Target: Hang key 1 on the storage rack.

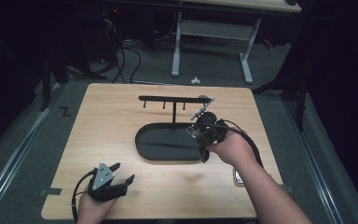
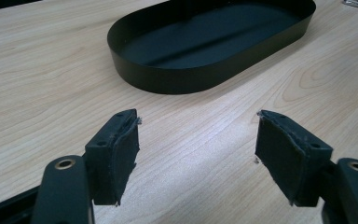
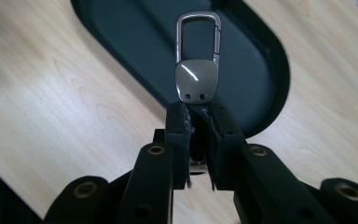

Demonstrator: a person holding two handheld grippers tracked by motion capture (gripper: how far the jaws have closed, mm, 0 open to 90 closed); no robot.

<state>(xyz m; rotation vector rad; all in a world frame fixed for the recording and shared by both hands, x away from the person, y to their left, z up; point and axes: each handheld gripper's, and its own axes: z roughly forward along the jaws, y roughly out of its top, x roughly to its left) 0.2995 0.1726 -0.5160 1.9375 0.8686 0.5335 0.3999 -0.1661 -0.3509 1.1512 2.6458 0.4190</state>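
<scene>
Two grippers in play, one loaded. Right gripper [image 3: 196,109] is clamped on a metal key clip [image 3: 196,70], pinched by its lower end w/ the carabiner loop sticking out past the tips. It's up over the right end of the black oval tray [image 1: 142,144], just below the right end of the hook rack [image 1: 168,99]. Left gripper [image 2: 196,144] sits idle near the table's [image 1: 107,116] front left, jaws wide apart, nothing btwn them.

Risk, imo: the grip is only on the clip's tail, so if the loop bumps a hook peg off-axis it could pivot in the pads or pop out and drop into the tray. The spring gate may also miss the peg if the approach is skewed.

Right gripper view gives grip detail and loop orientation; the high view gives the rack, pegs and clip-to-hook spacing. Left gripper view gives the tray wall close up.
</scene>
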